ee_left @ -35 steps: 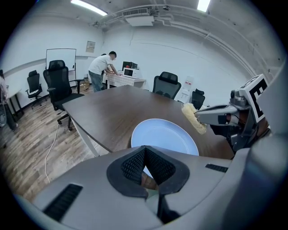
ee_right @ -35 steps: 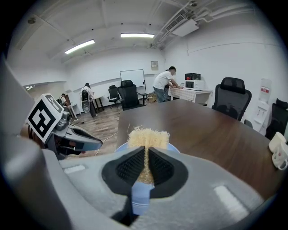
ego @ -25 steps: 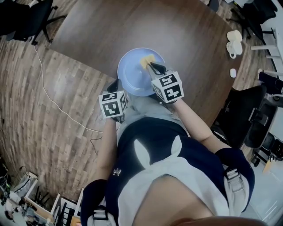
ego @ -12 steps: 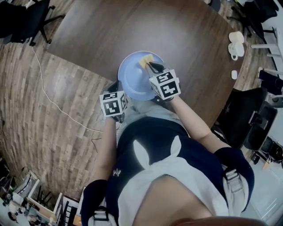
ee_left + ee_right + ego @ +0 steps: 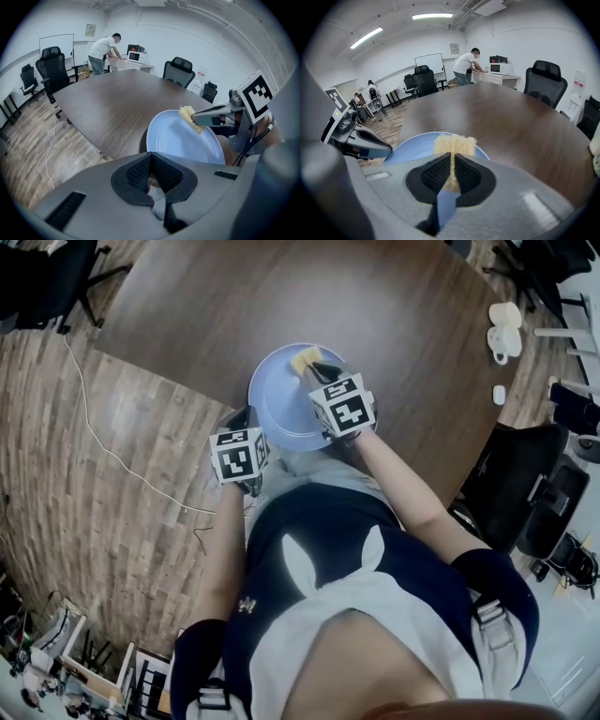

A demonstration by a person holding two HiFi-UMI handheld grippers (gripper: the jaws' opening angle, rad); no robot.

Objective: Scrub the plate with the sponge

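Scrubbing under way: in the centre of the head view the blue plate [image 5: 281,407] lies at the near edge of the table [image 5: 216,306], and the right gripper [image 5: 317,371], jaws clamped on the yellow sponge [image 5: 454,143], presses it against the plate's upper-right rim. The left gripper [image 5: 247,420], jaws nearly together, appears to pinch the plate's lower-left rim. No suds or soil show, so coverage cannot be judged; the centre and left probably remain.

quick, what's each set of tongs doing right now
left tongs: shut on the rim of the plate
right tongs: shut on the sponge
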